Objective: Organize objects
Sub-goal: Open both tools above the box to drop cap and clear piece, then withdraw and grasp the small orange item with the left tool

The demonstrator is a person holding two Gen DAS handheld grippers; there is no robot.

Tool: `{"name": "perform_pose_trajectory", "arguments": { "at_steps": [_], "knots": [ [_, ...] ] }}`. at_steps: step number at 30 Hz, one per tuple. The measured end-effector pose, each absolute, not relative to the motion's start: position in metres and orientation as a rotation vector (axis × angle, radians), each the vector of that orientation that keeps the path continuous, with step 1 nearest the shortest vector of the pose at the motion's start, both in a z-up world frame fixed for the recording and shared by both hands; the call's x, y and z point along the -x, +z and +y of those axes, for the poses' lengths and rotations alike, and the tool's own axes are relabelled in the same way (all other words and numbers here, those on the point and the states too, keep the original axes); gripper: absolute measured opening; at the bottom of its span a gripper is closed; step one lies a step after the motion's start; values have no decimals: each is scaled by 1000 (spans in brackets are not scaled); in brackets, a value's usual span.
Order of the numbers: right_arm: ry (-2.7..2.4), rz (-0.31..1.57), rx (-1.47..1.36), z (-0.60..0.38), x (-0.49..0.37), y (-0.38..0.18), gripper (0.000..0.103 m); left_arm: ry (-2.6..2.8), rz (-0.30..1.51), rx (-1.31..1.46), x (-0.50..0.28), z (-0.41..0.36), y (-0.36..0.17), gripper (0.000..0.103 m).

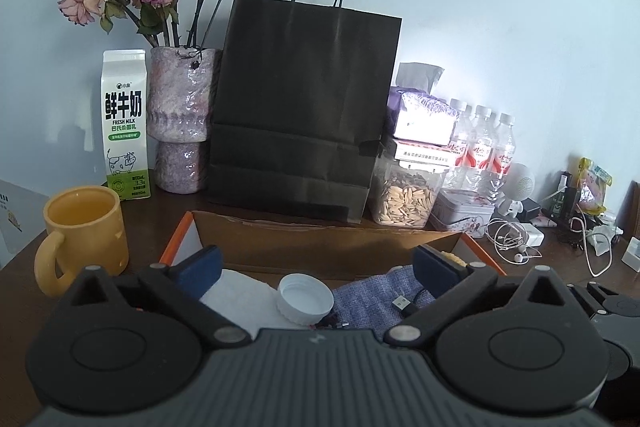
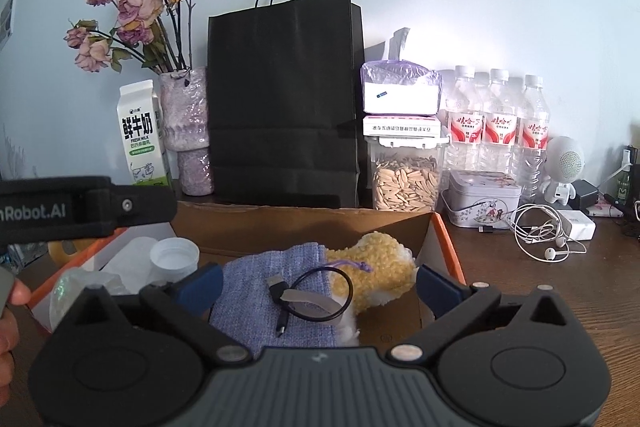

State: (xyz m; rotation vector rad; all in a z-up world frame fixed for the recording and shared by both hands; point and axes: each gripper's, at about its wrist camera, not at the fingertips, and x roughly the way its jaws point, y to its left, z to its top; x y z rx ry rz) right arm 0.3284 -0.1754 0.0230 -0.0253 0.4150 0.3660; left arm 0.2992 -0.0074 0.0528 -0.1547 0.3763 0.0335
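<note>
Both grippers' jaws gape empty; only the right wrist shows the coiled cable [image 2: 316,293].

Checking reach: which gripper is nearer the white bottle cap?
Left. The left gripper hangs open right over the white bottle cap; the right gripper sits over the black cable, cap off to its left.

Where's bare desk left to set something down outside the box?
Free: the wood strip right of the cardboard box, in front of the earphones. Also a small patch between the yellow mug and the box's left wall. Crowded: the back row, from milk carton and black bag to water bottles.
</note>
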Motion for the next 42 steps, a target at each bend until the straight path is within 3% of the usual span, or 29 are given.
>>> {"name": "perform_pose_trajectory", "arguments": {
  "at_steps": [21, 33, 42],
  "knots": [
    [370, 369, 37, -198, -264, 28, 103, 12, 323, 136, -224, 2, 62, 103],
    [379, 430, 85, -206, -218, 3, 103, 12, 492, 54, -179, -2, 8, 103],
    [381, 477, 107, -211, -197, -15, 103, 24, 620, 26, -188, -10, -22, 95]
  ]
}}
